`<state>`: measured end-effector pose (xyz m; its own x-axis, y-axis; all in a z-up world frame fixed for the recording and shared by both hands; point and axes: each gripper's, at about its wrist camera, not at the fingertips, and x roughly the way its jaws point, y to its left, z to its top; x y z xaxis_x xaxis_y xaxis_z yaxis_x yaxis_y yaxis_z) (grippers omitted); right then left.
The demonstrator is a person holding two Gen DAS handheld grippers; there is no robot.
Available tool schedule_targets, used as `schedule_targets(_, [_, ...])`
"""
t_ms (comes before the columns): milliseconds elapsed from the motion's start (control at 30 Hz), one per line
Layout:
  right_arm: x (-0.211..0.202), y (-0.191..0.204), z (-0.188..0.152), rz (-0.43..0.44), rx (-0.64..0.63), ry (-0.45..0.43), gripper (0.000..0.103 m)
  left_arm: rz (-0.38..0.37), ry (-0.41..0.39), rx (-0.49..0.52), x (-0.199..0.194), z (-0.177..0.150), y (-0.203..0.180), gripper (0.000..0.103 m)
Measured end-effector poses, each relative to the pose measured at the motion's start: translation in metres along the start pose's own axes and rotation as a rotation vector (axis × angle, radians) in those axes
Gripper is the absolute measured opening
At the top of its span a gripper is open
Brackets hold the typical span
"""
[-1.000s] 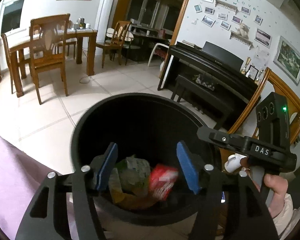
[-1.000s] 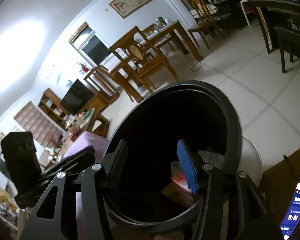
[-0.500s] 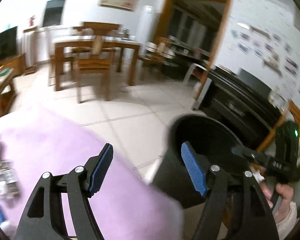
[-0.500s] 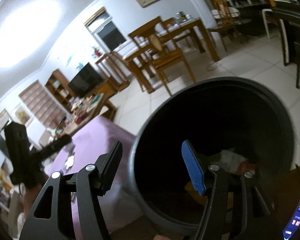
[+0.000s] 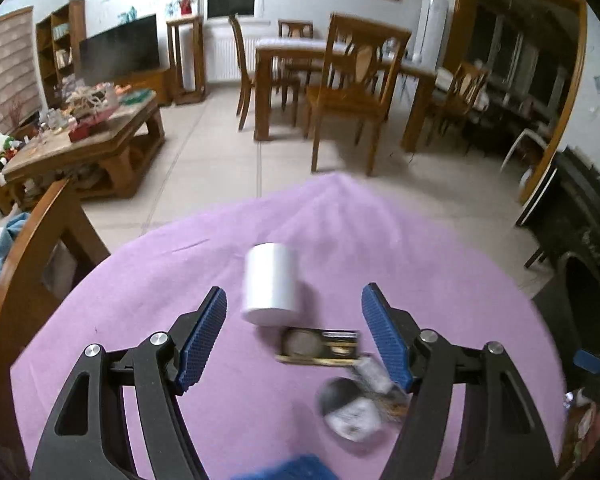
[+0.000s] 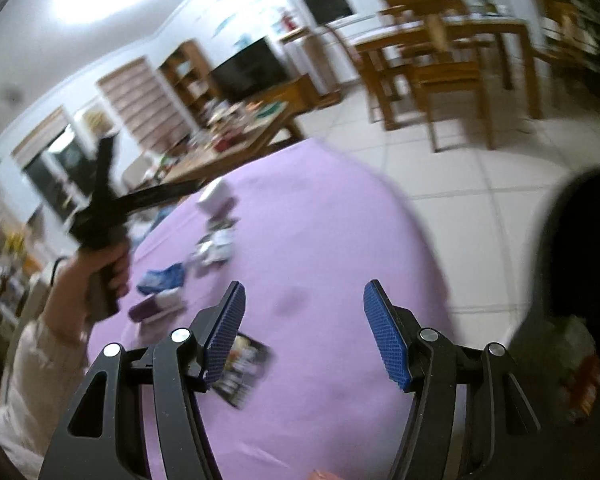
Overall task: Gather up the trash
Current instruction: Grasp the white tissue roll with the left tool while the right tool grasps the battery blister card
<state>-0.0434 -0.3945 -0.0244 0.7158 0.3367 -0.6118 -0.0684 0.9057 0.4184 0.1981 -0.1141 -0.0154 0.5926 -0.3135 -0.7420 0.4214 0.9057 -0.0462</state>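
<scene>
My left gripper (image 5: 294, 336) is open and empty above the purple tablecloth (image 5: 180, 280). Below and ahead of it lie a white paper cup (image 5: 270, 290) on its side, a flat dark packet (image 5: 320, 346) and crumpled grey-white wrappers (image 5: 354, 412). My right gripper (image 6: 304, 336) is open and empty over the same cloth (image 6: 320, 240), with a dark snack packet (image 6: 242, 368) by its left finger. The black trash bin (image 6: 576, 264) stands at the right, with trash inside. The left gripper (image 6: 100, 204) and its hand show at the left.
A blue wrapper (image 6: 162, 278), a purple-white packet (image 6: 156, 308) and more scraps (image 6: 216, 244) lie on the cloth. A wooden chair back (image 5: 32, 248) stands at the table's left. A dining table with chairs (image 5: 340, 80) and a cluttered coffee table (image 5: 84, 132) stand beyond.
Both grippers have swung left, away from the bin and over the purple table. The bin has slid to the right edge of both views. Both stay open and empty.
</scene>
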Motion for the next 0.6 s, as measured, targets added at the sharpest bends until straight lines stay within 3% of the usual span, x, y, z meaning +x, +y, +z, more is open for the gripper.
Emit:
schedule_targets(133, [0.049,0.049,0.011,0.03,-0.093,0.065,0.062,0.01,0.068,0.039,0.025,0.0,0.006,0.069])
schedule_targets(233, [0.083,0.074,0.019,0.037,-0.145,0.11,0.062,-0.029,0.102,0.01,0.036,0.0,0.017,0.042])
schedule_targets(267, [0.094,0.081,0.02,0.037,-0.16,0.123,0.062,-0.052,0.11,0.002,0.037,0.0,0.02,0.04])
schedule_targets(400, [0.136,0.103,0.024,0.014,-0.227,0.181,0.062,-0.077,0.085,-0.028,0.033,-0.002,0.032,0.039])
schedule_targets(600, [0.182,0.127,0.021,-0.073,-0.383,0.245,0.062,-0.127,-0.063,-0.148,-0.016,-0.014,0.058,0.039])
